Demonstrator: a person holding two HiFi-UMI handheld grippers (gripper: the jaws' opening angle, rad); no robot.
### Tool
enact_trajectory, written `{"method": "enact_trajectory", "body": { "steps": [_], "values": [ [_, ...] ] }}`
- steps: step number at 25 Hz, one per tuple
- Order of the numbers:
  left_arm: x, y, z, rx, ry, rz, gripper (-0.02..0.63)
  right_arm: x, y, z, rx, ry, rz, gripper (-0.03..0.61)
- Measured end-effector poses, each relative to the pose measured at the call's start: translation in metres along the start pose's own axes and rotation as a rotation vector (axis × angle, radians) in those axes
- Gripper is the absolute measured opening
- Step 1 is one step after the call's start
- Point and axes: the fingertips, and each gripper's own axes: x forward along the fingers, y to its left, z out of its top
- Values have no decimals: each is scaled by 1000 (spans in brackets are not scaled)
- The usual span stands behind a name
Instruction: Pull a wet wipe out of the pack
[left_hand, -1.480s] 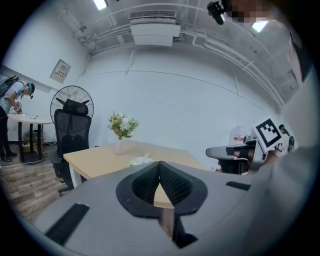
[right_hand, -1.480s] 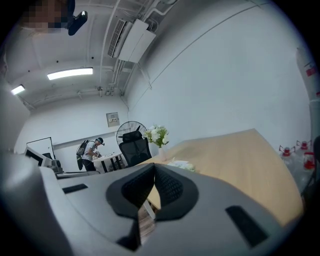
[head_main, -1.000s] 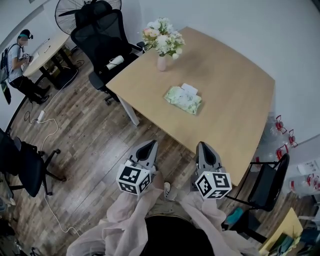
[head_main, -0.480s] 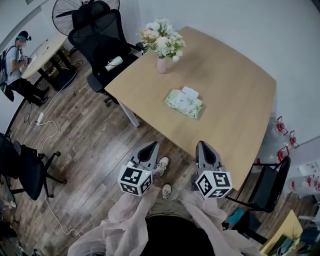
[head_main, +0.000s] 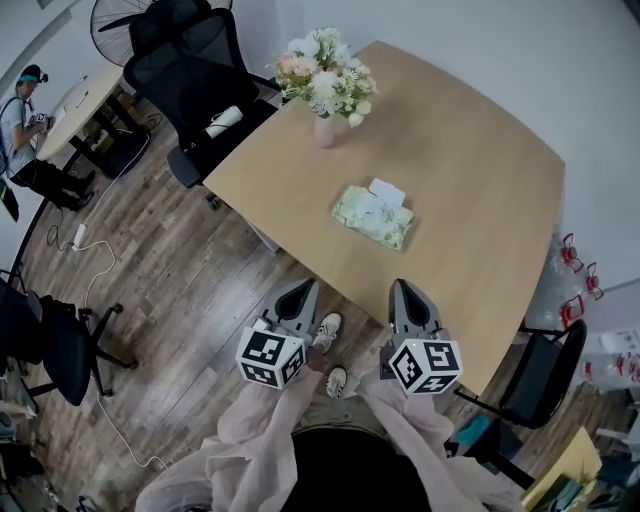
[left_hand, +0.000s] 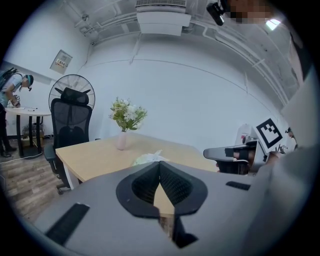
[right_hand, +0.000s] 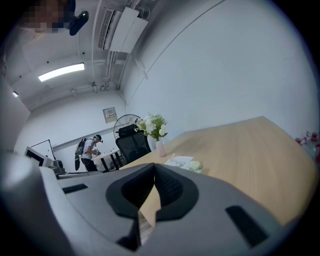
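- The left gripper (head_main: 298, 296) and the right gripper (head_main: 409, 294) are built alike: a smooth grey shell that tapers to a rounded, wedge-shaped nose.
- Each carries a cube at its rear, with white faces printed in black square patterns: the left marker cube (head_main: 268, 358) and the right marker cube (head_main: 425, 366).
- Black pads (left_hand: 174, 184) with fine ribbing line the left nose (the right pads (right_hand: 171, 188) look the same), and black rectangular slots mark the grey shells.
- Loose pale pink cloth lies in soft folds on the left sleeve (head_main: 248, 452) and the right sleeve (head_main: 418, 428).
- The shoes (head_main: 326, 330) are white.
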Motion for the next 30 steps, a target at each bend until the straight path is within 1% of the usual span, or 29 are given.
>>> {"method": "enact_trajectory", "body": {
  "steps": [8,18,19,20,21,25,30],
  "values": [
    [36,26,-4,-15,55,3,11,41,-11,-7,29,51,-5,12],
    [76,48,-11,-15,119,-27,11,89,-26,-20,148,106,4,20],
    [80,51,-12,-17,126,-28,11,95,-27,-22,154,115,6,38],
    [83,54,-13,-20,133,-28,11,100,-28,-23,159,124,10,80],
    [87,58,-14,-23,140,-28,11,106,-28,-25,164,133,15,101],
    [101,71,-16,-32,164,-31,11,128,-33,-32,203,167,16,138],
    [121,85,-18,-50,184,-38,11,150,-41,-48,278,211,3,161]
  ]
}}
